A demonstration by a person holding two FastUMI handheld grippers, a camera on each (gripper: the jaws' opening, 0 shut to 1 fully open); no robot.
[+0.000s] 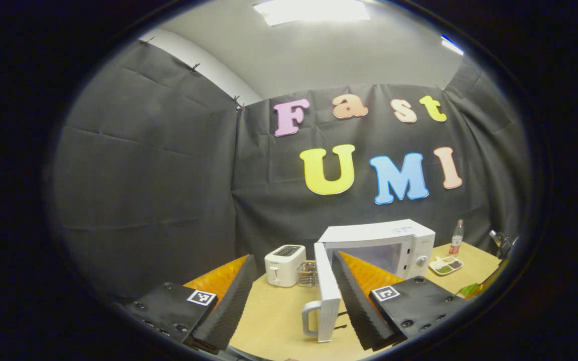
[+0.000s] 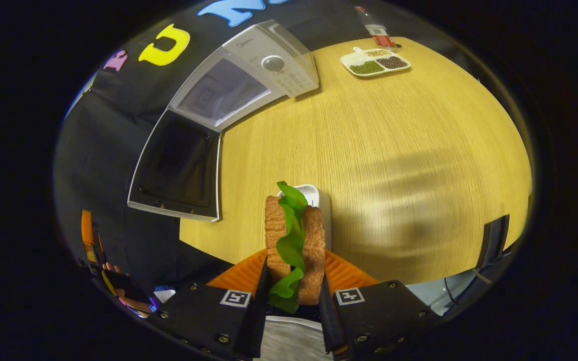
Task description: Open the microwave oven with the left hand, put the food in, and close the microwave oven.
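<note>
Sandwich of brown bread and green lettuce (image 2: pixel 294 245), soft and easily crushed, is clamped by its flat crusts in the right claw (image 2: pixel 293 296) above the pale wooden tabletop (image 2: pixel 394 150). The left claw (image 1: pixel 289 306) is spread, empty. The white microwave oven (image 1: pixel 389 243) is seen with its door (image 1: pixel 326 296) swung open.

The microwave oven (image 1: pixel 377 245) stands partly hidden in the left gripper view, its lower front blocked by its own swung-out door (image 1: pixel 327 296) and a gripper finger (image 1: pixel 364 301). The compartments of the divided tray (image 1: pixel 446 265) are too small to read, as is the bottle (image 1: pixel 456 237) label. In the right gripper view, the sandwich (image 2: pixel 294 245) covers most of a white dish (image 2: pixel 319 198), and its lower end appears lost between the fingers (image 2: pixel 256 313).
</note>
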